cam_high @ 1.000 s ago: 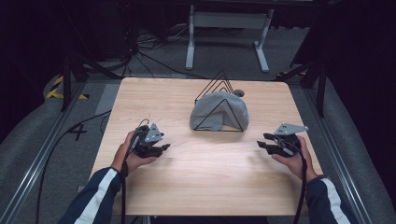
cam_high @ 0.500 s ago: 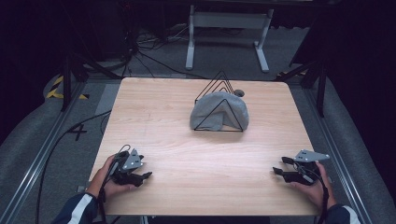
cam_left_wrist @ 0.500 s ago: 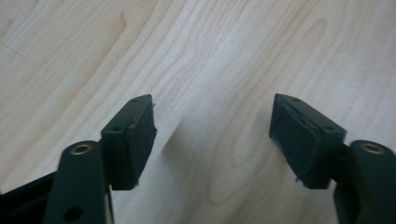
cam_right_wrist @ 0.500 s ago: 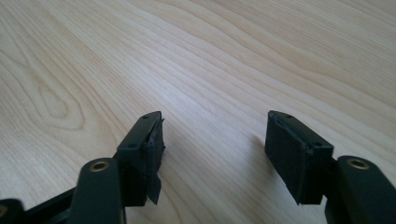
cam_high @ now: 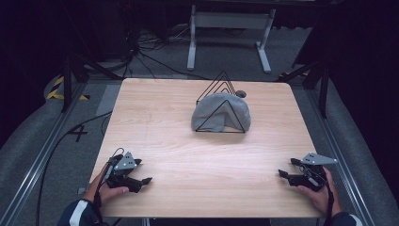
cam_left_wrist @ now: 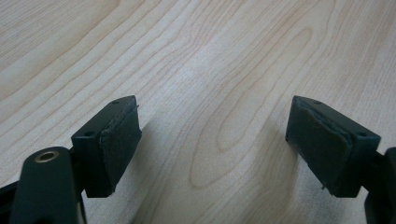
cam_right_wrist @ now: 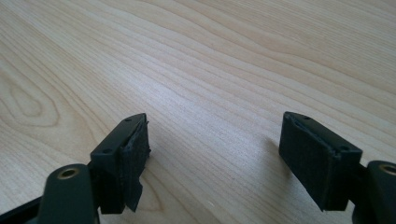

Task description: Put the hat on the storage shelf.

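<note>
A grey cloth [cam_high: 221, 113] hangs over a black wire rack [cam_high: 220, 89] of triangular loops at the back middle of the wooden table [cam_high: 188, 141]. My left gripper [cam_high: 143, 172] rests low at the near left corner, far from the cloth. Its jaws have just been opening and stand open, with bare wood between the pads [cam_left_wrist: 119, 140]. My right gripper [cam_high: 287, 167] lies at the near right edge. Its jaws have also just been opening, and nothing sits between its pads [cam_right_wrist: 310, 154]. Both point inward across the table.
A small dark round object [cam_high: 241, 93] lies behind the rack. Metal rails [cam_high: 42, 160] run along both sides of the table, and cables [cam_high: 141, 52] trail on the grey floor behind it. A white stand [cam_high: 226, 21] is at the back.
Both hands drew back from beside the cloth toward the near edge and sank to the tabletop. The jaws of both grippers opened wider.
</note>
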A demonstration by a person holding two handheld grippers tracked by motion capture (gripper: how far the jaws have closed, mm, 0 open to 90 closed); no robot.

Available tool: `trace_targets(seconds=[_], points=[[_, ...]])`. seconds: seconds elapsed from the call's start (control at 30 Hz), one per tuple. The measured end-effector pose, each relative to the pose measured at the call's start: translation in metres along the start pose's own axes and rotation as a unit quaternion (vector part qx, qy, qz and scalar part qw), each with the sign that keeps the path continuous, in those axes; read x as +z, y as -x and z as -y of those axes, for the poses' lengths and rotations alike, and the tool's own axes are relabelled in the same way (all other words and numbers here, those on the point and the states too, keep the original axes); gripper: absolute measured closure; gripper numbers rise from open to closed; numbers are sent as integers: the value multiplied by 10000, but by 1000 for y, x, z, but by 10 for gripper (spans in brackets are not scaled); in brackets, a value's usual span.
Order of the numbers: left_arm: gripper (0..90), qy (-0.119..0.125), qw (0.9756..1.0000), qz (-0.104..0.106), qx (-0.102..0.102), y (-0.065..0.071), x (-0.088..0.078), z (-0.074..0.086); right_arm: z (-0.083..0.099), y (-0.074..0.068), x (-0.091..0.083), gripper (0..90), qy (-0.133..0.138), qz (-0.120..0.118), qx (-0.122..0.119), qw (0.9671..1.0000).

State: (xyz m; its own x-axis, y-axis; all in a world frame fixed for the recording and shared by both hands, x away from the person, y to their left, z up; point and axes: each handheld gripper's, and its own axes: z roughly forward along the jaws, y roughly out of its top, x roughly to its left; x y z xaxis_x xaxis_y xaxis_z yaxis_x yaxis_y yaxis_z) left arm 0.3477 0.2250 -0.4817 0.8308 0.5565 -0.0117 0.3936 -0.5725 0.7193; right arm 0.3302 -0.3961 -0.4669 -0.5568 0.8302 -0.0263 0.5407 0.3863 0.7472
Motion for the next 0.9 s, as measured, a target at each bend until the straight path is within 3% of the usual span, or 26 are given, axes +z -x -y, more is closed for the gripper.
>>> trace_targets(seconds=[0.9], points=[[158, -13, 10000, -19, -21, -1, 1, -1, 0, 0, 0, 239, 1, 34, 42, 10000]])
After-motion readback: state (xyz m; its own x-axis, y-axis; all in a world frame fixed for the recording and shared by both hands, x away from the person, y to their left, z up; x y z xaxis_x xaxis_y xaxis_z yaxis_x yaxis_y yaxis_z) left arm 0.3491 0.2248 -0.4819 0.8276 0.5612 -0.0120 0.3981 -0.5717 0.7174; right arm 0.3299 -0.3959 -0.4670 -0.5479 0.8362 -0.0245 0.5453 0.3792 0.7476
